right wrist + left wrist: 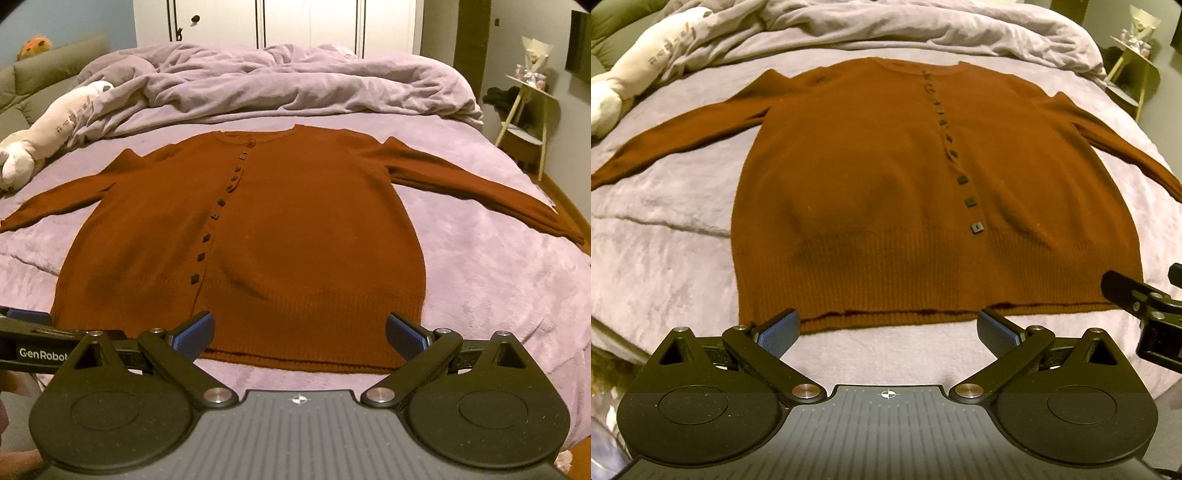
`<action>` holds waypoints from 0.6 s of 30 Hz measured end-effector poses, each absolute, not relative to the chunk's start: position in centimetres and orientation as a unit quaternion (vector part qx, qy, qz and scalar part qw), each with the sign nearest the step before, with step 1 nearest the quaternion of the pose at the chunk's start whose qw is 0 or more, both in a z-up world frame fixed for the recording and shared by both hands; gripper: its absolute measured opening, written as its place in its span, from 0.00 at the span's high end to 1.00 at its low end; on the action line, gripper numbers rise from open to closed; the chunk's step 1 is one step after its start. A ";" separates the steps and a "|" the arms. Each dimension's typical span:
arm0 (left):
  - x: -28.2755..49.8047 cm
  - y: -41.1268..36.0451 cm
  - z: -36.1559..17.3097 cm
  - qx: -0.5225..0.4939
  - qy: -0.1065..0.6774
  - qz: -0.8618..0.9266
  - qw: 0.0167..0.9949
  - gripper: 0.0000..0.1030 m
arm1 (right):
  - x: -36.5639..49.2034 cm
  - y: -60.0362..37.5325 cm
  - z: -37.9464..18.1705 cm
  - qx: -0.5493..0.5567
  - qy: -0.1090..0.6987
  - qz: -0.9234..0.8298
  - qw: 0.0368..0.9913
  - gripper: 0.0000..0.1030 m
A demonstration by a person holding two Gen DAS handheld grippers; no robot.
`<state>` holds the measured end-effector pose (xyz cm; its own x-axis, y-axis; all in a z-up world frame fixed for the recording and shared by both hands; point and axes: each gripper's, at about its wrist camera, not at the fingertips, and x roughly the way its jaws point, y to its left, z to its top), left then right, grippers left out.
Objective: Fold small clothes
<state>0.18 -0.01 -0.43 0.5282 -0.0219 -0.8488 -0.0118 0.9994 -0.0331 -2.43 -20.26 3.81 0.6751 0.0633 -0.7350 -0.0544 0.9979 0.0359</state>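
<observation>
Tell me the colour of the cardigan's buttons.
Dark, nearly black, square buttons on the rust-brown cardigan; clearest in the left wrist view.

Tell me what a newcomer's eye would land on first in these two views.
The rust-brown cardigan comes first: spread flat and buttoned in the middle of the lilac bed, both sleeves stretched out sideways. Next, the left gripper and right gripper, both open at its near hem. Behind lie a rumpled duvet and, at the left edge, a white plush toy.
</observation>
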 end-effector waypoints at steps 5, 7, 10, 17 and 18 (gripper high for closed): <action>0.3 -0.1 -0.5 -0.017 0.488 -0.002 0.873 0.00 | -2.3 -20.6 3.7 0.020 0.407 0.033 0.913 0.04; 0.3 -0.2 -0.5 -0.016 0.489 -0.003 0.872 0.00 | -2.4 -20.6 3.6 0.021 0.404 0.036 0.914 0.04; 0.4 -0.2 -0.6 -0.016 0.490 -0.003 0.871 0.00 | -2.5 -20.8 3.5 0.039 0.403 0.048 0.913 0.04; 0.7 -0.3 -1.0 -0.018 0.494 -0.002 0.869 0.00 | -2.5 -21.1 3.3 0.057 0.402 0.062 0.912 0.04; 0.7 -0.3 -1.0 -0.018 0.495 -0.001 0.869 0.00 | -2.4 -21.1 3.2 0.059 0.404 0.063 0.911 0.04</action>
<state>0.72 -0.30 -1.03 0.5104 -0.0200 -0.8597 -0.0150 0.9994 -0.0321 -2.43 -21.15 3.21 0.6659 0.1626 -0.7282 -0.0669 0.9851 0.1587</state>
